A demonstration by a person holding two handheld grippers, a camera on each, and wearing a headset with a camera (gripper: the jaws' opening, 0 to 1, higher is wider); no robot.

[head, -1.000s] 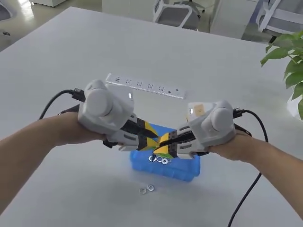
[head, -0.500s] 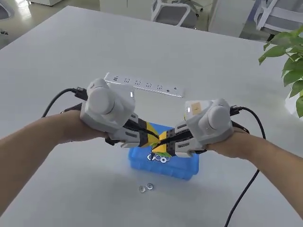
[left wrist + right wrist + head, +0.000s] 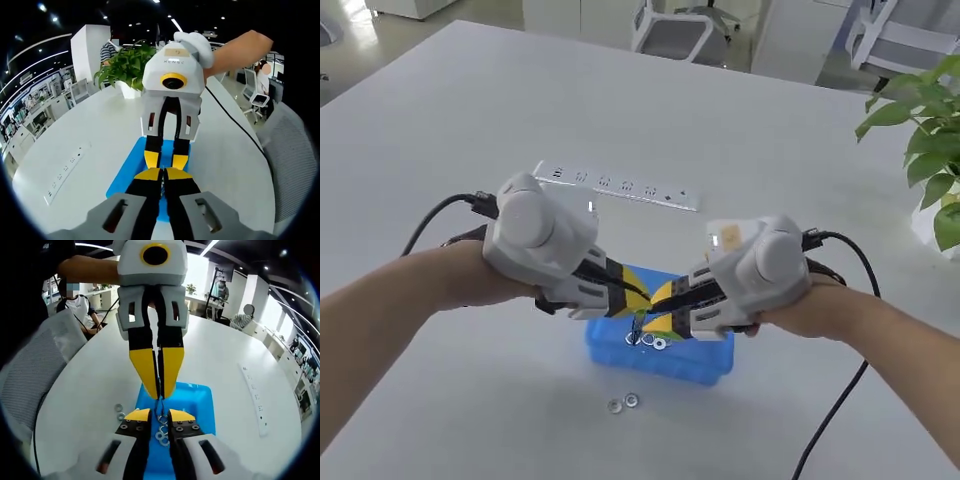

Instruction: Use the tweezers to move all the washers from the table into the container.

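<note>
Both grippers have held their place since a second ago, and only the headset has drifted. Head view: the left gripper (image 3: 636,298) and right gripper (image 3: 658,301) meet tip to tip over the blue container (image 3: 705,362), which holds some washers (image 3: 648,341) — two loose washers (image 3: 622,403) lie just beside it. Left gripper view: its fingers are pressed nearly together. Right gripper view: the left's fingers pinch the tweezers (image 3: 160,402), tips down over the container, while the right's own fingers stand slightly apart.

a blue container (image 3: 705,362) on the desk (image 3: 770,150) holds several silver washers (image 3: 653,343), two more lie loose (image 3: 622,403) just beside it, thin tweezers (image 3: 160,404) dip inside.
</note>
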